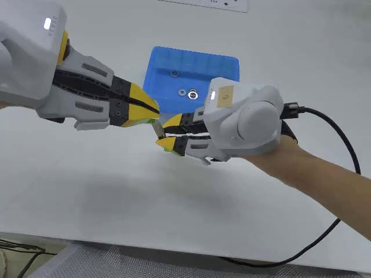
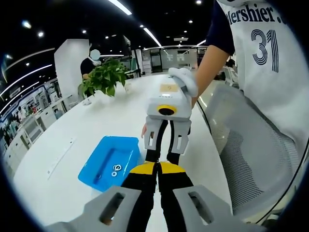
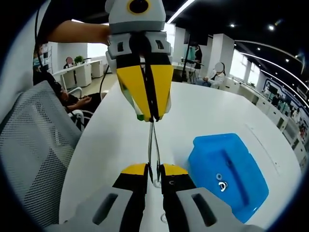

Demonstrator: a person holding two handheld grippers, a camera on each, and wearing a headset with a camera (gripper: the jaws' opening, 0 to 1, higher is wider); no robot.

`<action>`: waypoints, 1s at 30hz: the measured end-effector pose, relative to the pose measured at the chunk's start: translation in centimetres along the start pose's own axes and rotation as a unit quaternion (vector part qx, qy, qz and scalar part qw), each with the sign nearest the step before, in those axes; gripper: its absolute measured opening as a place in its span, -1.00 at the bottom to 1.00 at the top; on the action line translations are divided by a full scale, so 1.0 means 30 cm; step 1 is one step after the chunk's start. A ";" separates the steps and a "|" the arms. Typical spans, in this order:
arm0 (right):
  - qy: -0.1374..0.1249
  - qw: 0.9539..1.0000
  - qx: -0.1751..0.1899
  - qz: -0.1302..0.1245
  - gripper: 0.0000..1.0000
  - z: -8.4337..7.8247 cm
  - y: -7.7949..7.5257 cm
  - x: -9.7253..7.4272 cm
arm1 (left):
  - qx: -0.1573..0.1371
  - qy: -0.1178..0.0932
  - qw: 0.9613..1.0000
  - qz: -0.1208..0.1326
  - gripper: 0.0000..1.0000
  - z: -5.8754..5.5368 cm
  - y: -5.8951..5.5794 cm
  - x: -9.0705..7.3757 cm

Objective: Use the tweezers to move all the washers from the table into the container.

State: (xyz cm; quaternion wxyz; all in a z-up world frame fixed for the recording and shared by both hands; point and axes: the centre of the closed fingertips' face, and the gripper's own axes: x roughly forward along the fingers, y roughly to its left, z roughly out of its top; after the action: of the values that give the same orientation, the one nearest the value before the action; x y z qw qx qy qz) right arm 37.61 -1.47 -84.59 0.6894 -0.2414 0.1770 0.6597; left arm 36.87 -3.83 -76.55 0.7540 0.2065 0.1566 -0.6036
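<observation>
Thin metal tweezers (image 3: 153, 145) span the short gap between my two grippers above the white table. My left gripper (image 1: 152, 111) (image 2: 158, 166) is shut on their joined end, seen opposite as yellow jaws (image 3: 153, 116). My right gripper (image 1: 163, 134) (image 3: 154, 173) is shut around the two legs near their points. Whether the points carry a washer I cannot tell. Just behind the grippers stands the blue container (image 1: 156, 63) (image 2: 104, 154) (image 3: 231, 150), holding a few washers (image 1: 192, 94) (image 2: 116, 169) (image 3: 219, 181).
The right gripper's black cable (image 1: 336, 133) loops over the table to the right. The table's front edge (image 1: 174, 249) is near. A grey mesh chair (image 2: 241, 145) (image 3: 29, 154) stands beside the table, a potted plant (image 2: 104, 79) at its far end.
</observation>
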 end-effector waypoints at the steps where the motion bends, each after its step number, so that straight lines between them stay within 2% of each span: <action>1: 0.001 1.000 0.002 0.002 -0.76 -0.004 0.001 0.004 | 0.001 0.002 1.000 0.000 -0.90 -0.005 0.000 0.003; 9: 0.006 1.000 0.007 0.007 -0.76 -0.027 -0.001 0.017 | -0.009 0.003 1.000 0.000 -0.90 -0.025 0.004 0.015; 13: 0.003 1.000 0.013 0.008 -0.76 -0.026 -0.002 0.017 | -0.013 0.000 1.000 -0.001 -0.90 -0.021 0.007 0.016; 18: 0.004 1.000 0.011 0.008 -0.76 -0.028 0.003 0.017 | -0.012 0.000 1.000 -0.011 -0.90 -0.013 -0.008 0.022; 30: 0.008 1.000 0.016 0.009 -0.79 -0.031 0.005 0.014 | -0.015 0.001 1.000 -0.013 -0.90 -0.010 -0.004 0.028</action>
State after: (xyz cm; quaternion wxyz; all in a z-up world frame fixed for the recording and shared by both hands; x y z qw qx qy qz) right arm 37.57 -1.64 -85.62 0.6858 -0.2344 0.1949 0.6609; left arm 36.95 -4.40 -77.24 0.7487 0.1939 0.1689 -0.6110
